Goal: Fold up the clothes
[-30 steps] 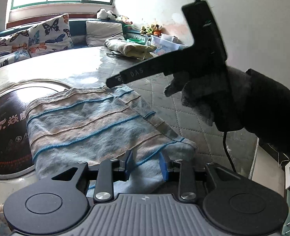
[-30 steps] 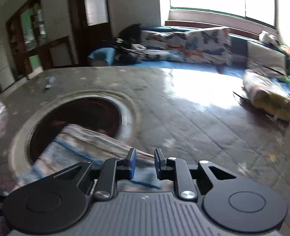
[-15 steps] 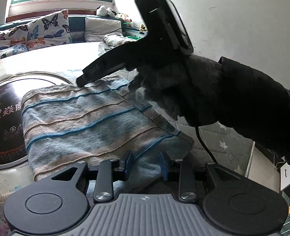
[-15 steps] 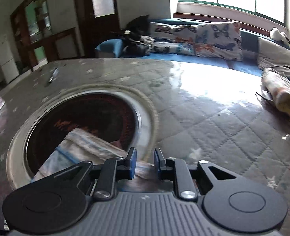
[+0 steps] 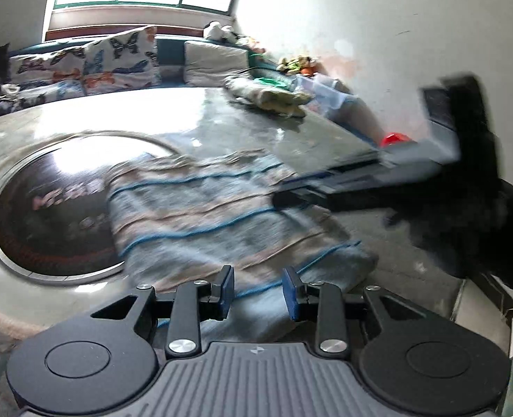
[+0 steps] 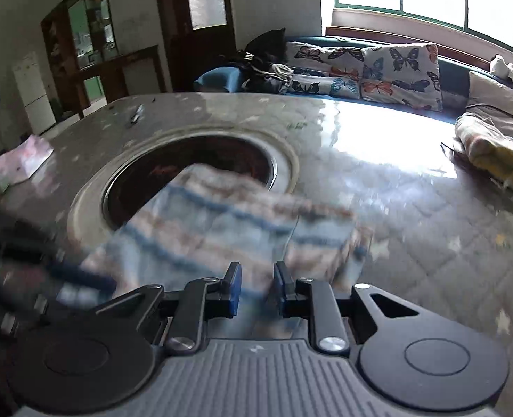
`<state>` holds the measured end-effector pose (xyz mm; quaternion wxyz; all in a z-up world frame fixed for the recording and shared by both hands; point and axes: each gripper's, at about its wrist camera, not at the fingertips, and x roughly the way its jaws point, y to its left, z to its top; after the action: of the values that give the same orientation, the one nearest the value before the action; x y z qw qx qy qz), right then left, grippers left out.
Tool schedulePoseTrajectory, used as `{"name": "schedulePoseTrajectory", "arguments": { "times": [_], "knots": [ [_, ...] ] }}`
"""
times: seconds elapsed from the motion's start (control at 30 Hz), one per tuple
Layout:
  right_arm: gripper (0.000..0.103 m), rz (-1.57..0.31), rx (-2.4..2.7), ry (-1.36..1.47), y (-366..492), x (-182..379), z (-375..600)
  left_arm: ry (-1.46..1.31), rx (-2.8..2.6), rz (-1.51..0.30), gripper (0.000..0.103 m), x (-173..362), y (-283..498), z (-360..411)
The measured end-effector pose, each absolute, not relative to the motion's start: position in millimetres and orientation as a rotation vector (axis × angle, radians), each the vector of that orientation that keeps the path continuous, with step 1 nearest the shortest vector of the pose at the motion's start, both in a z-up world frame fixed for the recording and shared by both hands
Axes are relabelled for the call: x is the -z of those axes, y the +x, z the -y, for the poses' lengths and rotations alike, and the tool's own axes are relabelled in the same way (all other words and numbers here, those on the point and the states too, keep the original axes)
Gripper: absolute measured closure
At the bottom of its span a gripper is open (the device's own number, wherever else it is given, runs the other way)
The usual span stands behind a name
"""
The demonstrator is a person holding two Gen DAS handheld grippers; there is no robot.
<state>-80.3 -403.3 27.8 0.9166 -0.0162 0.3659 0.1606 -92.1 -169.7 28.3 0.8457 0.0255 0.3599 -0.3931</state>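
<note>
The striped cloth (image 5: 221,219) is lying on the table (image 5: 194,128), partly over the dark round inset (image 5: 48,215) at the table's middle; it is showing as a rough rectangle with what reads as a doubled layer along its right side, so at least one fold is judged done, though blur is hiding the seams; the near edge is running under both tools. The left gripper (image 5: 258,292) is sitting over the near edge with its fingers (image 5: 227,290) part open; cloth is lying between and below them, but whether the pads are pinching it cannot be told from the left view. The right gripper (image 6: 256,290) is standing over the cloth's near right part, its fingers (image 6: 234,290) narrowly apart; the right view is too smeared to tell whether fabric is caught between them. In the left view the right tool is reaching over the cloth's right edge, held by a gloved hand (image 5: 472,215) in a dark sleeve. A second bundle (image 6: 493,153) is resting at the far side of the table, well apart; whether it is finished work or waiting cannot be told. Judged remaining: a further fold to bring the cloth to a compact packet, then setting it aside; judged stage: mid-task, between folds.
</note>
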Motion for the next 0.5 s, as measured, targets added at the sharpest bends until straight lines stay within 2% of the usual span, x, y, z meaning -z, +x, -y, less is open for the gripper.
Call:
{"name": "schedulePoseTrajectory", "arguments": {
  "times": [0.27, 0.33, 0.43, 0.5],
  "knots": [
    [0.081, -0.722, -0.260, 0.049, -124.9, -24.0, 414.1, 0.034, 0.767, -0.766, 0.069, -28.6, -91.2, 145.4],
    [0.074, -0.711, -0.231, 0.093, -125.8, -25.7, 421.0, 0.022, 0.743, -0.758, 0.065, -31.7, -87.5, 142.8],
    [0.074, -0.700, -0.172, 0.184, -119.0, -24.1, 435.2, -0.009, 0.697, -0.755, 0.065, -34.4, -76.5, 141.1],
    [0.069, -0.698, -0.136, 0.218, -113.3, -19.8, 440.5, -0.021, 0.655, -0.754, 0.063, -33.8, -68.6, 141.5]
  ]
}}
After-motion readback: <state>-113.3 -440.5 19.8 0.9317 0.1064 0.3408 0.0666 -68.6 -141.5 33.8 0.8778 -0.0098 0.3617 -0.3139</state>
